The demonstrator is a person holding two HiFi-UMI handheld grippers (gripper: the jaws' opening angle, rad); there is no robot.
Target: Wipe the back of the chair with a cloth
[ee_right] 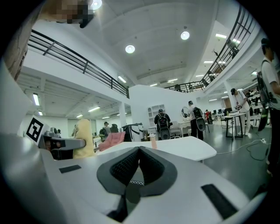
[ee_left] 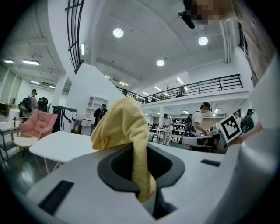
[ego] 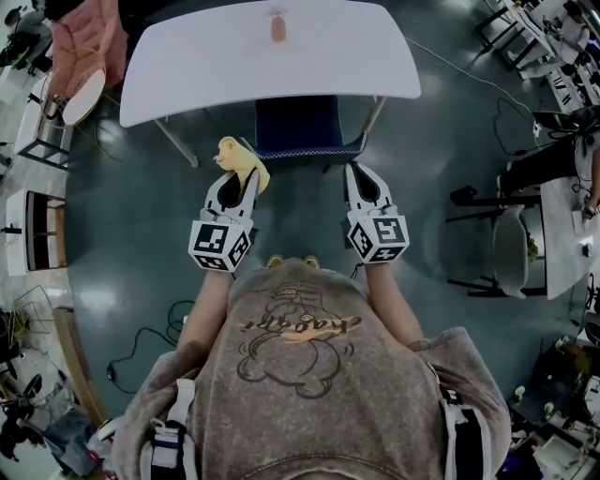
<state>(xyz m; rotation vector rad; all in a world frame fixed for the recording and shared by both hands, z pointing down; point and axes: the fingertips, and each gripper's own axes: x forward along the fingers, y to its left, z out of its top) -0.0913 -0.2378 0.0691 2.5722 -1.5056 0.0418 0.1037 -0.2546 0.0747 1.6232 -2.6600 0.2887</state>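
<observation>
Head view, counts: two hand-held grippers, one cloth, one chair, one table.

1. Left gripper (ego: 240, 180): at 11 o'clock from the person's grey printed sweatshirt (ego: 309, 394). In the left gripper view its jaws are clamped on one yellow terry cloth (ego: 241, 159). One fold hangs down between the dark pads, and the rest is bunched above the jaw tips.
2. Right gripper (ego: 357, 172): at 1 o'clock from the sweatshirt, well apart from the left gripper. In the right gripper view its two ribbed pads meet at the tips with nothing between them. It is closed and empty.
3. Marker cubes: two, one per gripper, at the near end of each: left cube (ego: 221, 245), right cube (ego: 378, 235).
4. Dark blue chair (ego: 300, 127): one, at 12 o'clock between the two grippers, pushed partly under the table's near edge.
5. Cloth position: just beside the chair's near left corner, at 9 o'clock from it. Whether it touches the chair cannot be told.
6. White rounded table (ego: 206, 66): one, at 12 o'clock beyond the chair. It carries one small pinkish-orange bottle (ego: 277, 28), upright near its far edge.
7. Pink armchair (ego: 89, 37): one, at 10 o'clock, well apart from the table.
</observation>
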